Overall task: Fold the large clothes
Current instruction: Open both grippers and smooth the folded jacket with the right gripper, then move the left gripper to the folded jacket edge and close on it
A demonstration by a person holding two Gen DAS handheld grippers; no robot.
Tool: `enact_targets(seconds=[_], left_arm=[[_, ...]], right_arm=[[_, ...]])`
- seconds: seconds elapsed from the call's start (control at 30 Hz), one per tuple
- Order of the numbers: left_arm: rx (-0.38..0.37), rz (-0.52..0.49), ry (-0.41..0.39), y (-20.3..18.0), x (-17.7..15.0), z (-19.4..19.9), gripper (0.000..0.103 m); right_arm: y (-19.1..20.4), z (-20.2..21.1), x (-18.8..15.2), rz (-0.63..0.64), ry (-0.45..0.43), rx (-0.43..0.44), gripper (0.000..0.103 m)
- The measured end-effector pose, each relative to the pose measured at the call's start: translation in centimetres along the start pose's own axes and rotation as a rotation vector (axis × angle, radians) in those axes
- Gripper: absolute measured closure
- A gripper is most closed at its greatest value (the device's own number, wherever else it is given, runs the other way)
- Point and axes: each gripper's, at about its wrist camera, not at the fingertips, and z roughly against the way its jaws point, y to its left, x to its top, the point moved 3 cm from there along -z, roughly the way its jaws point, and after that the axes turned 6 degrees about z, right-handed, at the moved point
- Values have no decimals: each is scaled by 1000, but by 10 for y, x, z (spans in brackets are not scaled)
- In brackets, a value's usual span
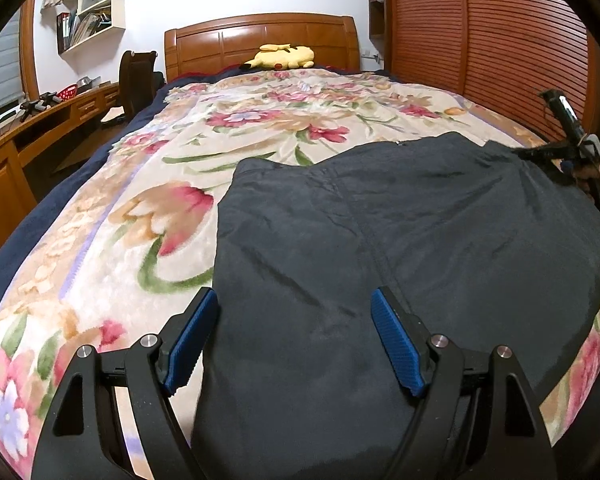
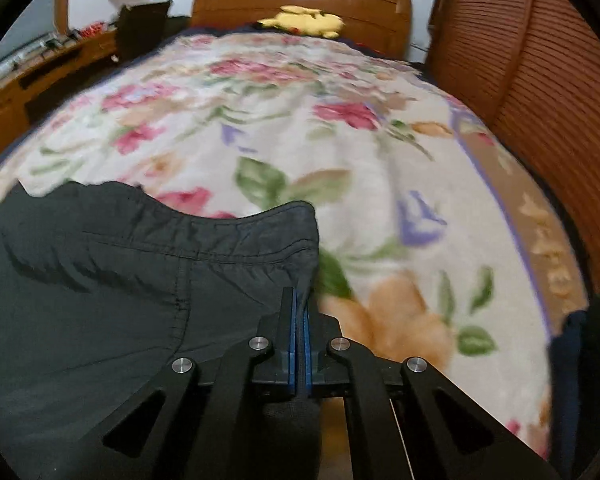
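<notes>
One dark grey fabric garment [image 1: 400,240], one floral cream blanket [image 1: 148,184], one yellow plush toy [image 1: 284,57], one wooden bed headboard [image 1: 260,36], two black tongs: left tongs [image 1: 296,340], right tongs [image 2: 299,320].

Floral blanket [image 1: 260,128] across the bed, yellow plush toy [image 1: 284,57] by the wooden headboard [image 1: 260,36].
</notes>
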Motion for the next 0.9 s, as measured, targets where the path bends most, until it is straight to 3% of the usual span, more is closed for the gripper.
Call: enact_targets(seconds=[0.17,0.23,0.3,0.37,0.57,0.9], left_arm=[[-9,-10,-8,-4,0,10,23],[-8,-16,-19,-6,-1,17,23],[-26,-15,-26,-10,-1,23,23],[-37,-15,-36,-14,-1,28,23],[-78,-24,-52,-33,-4,37,23],[-84,-35,-29,-51,-17,37,23]], right_arm=[[8,2,-3,26,8,-55,101],[12,14,0,35,-5,-71,87],[20,31,0,45,-30,-92,56],[29,51,-1,49,-88,-61,43],[62,107,-34,37,-203,65,41],[137,129,-90,53,-235,271,41]])
